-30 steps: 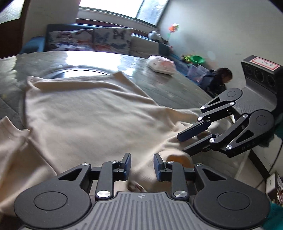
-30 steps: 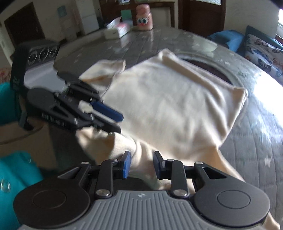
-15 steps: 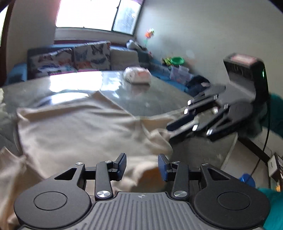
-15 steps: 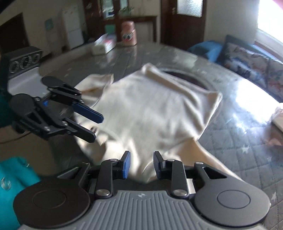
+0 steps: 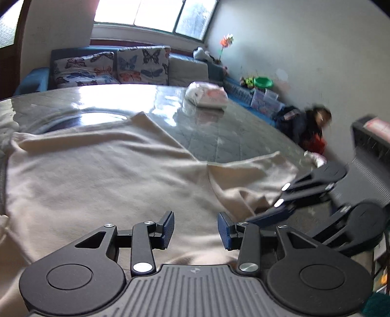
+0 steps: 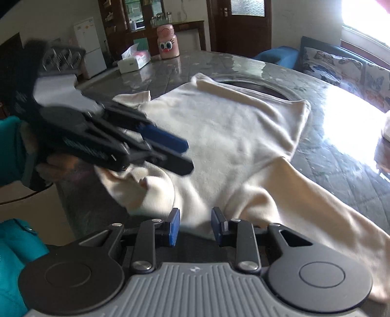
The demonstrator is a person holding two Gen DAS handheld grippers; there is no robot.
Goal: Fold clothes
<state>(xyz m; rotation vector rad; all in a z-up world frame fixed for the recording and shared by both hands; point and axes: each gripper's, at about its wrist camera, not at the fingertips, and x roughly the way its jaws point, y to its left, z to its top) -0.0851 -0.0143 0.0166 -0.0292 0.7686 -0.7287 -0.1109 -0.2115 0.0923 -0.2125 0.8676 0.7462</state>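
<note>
A soft cream sweater is lying spread across the glossy grey quilted table, a tissue box and pink bottle sitting far. Left gripper and right gripper are hovering near, fingers parted, holding nothing.

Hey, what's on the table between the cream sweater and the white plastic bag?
Nothing: in the left wrist view, only bare, shiny table separates the sweater from the plastic bag.

Window glare on table; motion blur.
</note>
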